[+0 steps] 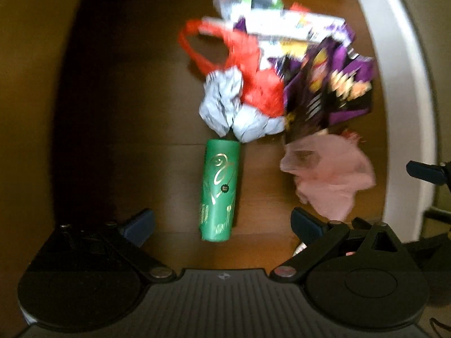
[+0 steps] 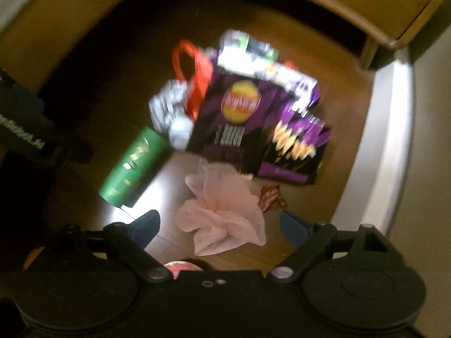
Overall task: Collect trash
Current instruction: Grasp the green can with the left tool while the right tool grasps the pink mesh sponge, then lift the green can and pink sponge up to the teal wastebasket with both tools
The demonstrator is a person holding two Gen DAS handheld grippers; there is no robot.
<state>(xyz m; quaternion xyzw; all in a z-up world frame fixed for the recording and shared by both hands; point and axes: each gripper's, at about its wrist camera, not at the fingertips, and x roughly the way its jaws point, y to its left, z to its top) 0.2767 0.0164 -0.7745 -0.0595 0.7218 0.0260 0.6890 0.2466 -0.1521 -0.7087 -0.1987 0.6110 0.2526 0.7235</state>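
Observation:
Trash lies in a pile on a dark wooden floor. A green tube (image 1: pixel 219 189) lies nearest my left gripper (image 1: pixel 222 225), which is open above it with the tube between the fingers' line. Behind it are crumpled grey paper (image 1: pixel 225 107), a red plastic bag (image 1: pixel 248 67), purple snack bags (image 1: pixel 327 84) and pink netting (image 1: pixel 329 174). My right gripper (image 2: pixel 222 226) is open over the pink netting (image 2: pixel 222 214). The green tube (image 2: pixel 132 166), purple snack bags (image 2: pixel 234 118), grey paper (image 2: pixel 172 109) and a small red wrapper (image 2: pixel 270 194) show there too.
A white wall or baseboard (image 1: pixel 400 84) runs along the right. A wooden furniture frame (image 2: pixel 338 2) stands behind the pile. The right gripper's finger (image 1: pixel 425 170) shows at the right edge of the left wrist view; the left gripper's body (image 2: pixel 25 129) shows at left in the right wrist view.

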